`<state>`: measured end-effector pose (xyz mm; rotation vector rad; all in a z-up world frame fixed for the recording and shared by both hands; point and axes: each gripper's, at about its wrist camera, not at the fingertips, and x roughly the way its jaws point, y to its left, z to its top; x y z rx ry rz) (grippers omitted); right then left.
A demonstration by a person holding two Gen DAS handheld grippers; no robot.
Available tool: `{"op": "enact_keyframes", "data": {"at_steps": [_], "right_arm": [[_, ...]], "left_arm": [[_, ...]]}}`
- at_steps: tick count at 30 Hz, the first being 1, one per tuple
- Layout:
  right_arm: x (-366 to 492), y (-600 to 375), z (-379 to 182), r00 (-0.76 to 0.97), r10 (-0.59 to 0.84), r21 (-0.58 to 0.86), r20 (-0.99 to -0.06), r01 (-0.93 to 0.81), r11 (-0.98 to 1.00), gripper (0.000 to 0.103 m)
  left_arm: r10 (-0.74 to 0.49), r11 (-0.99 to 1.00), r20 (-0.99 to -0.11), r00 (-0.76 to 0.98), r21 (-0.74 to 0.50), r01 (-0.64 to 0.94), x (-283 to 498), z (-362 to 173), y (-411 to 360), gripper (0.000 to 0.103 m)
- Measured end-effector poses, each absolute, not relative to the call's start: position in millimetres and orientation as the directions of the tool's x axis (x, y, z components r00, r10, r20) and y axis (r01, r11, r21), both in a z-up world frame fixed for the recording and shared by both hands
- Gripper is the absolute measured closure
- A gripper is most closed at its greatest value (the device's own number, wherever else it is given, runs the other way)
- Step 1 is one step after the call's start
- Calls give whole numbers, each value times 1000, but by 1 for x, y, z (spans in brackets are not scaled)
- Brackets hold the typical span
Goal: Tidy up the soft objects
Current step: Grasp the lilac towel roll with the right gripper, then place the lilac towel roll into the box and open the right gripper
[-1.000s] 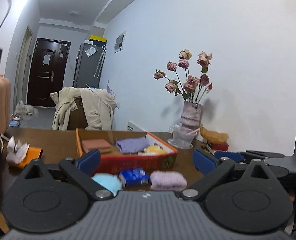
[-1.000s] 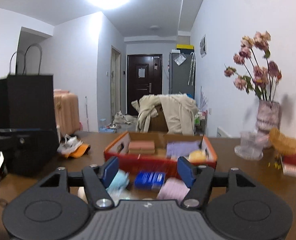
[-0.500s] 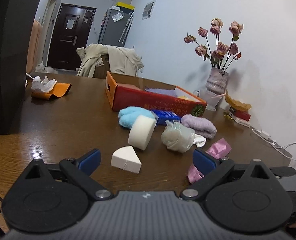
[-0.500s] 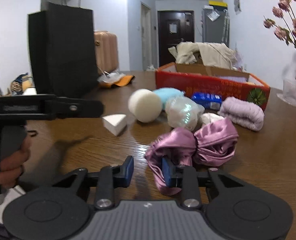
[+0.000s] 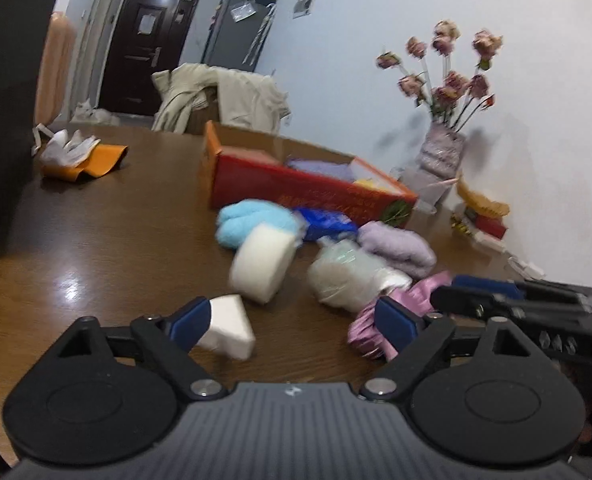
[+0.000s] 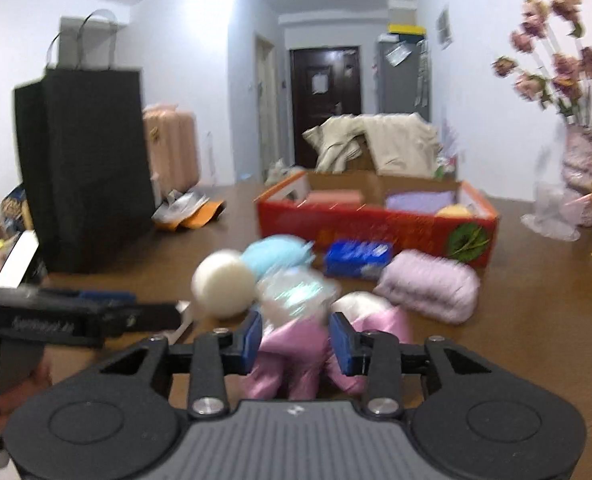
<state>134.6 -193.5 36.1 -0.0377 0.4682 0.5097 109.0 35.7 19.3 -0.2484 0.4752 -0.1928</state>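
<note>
Pink satin scrunchie (image 6: 296,356) sits bunched between the right gripper (image 6: 296,342) pads, long axis across the jaws; the jaws have just eased wider, so pad contact is unclear. Left gripper (image 5: 292,320) is spread wide, jaws just narrowing, white wedge sponge (image 5: 228,330) at its left pad, unheld. Both grippers pitch down toward the table (image 5: 116,240). Red box (image 6: 376,222) lies beyond.

Home: entrance door (image 6: 323,100), suitcase (image 6: 172,148), dried flowers in vase (image 5: 442,152), wooden table (image 5: 108,240).
</note>
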Motion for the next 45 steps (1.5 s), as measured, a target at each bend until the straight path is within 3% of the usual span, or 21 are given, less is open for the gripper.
{"op": "enact_keyframes", "data": {"at_steps": [6,11,15,20,23,24,25,28,32,35,38,41,43,45], "right_arm": [[172,-228,48,812,367,106,-454,-360,927,64],[211,-249,42,815,317,135,-485,-289,948,59],[249,-265,29,788,334,216,-518,-257,942,59],[301,-282,6,736,371,349,-565,-194,917,59],[320,-288,-7,703,404,409,-585,-175,896,59],[322,-288,-9,700,411,416,-583,-177,892,64],[324,-289,-11,695,425,429,-581,-182,885,67],[326,-293,-11,688,441,437,-576,-196,878,78],[322,-292,5,698,458,437,-551,-227,870,82],[321,-282,50,734,500,388,-458,-341,856,82],[358,-265,84,729,546,344,-413,-431,835,82],[430,-240,88,682,563,323,-467,-462,826,81],[481,-224,75,628,554,330,-547,-446,832,81],[519,-209,57,585,501,298,-638,-413,861,81]], "left_arm": [[-320,930,-376,870,-299,213,124,41,5,30],[-360,915,-442,821,-338,219,181,54,-17,43],[-396,902,-494,774,-368,226,242,54,-42,43],[-406,893,-625,667,-427,144,318,28,-67,44],[-424,875,-666,613,-475,88,340,8,-68,60],[-433,869,-664,610,-487,86,343,4,-68,74],[-432,870,-656,620,-483,95,344,3,-69,81],[-449,864,-634,629,-489,124,342,4,-67,88],[-463,851,-592,660,-505,145,330,26,-65,91],[-455,841,-505,733,-513,169,323,73,-50,91],[-437,830,-477,762,-540,138,354,105,-25,91],[-400,841,-524,752,-536,74,413,105,-7,91],[-327,851,-596,733,-523,-45,455,84,4,91],[-334,829,-654,679,-547,-119,486,57,9,91]]}}
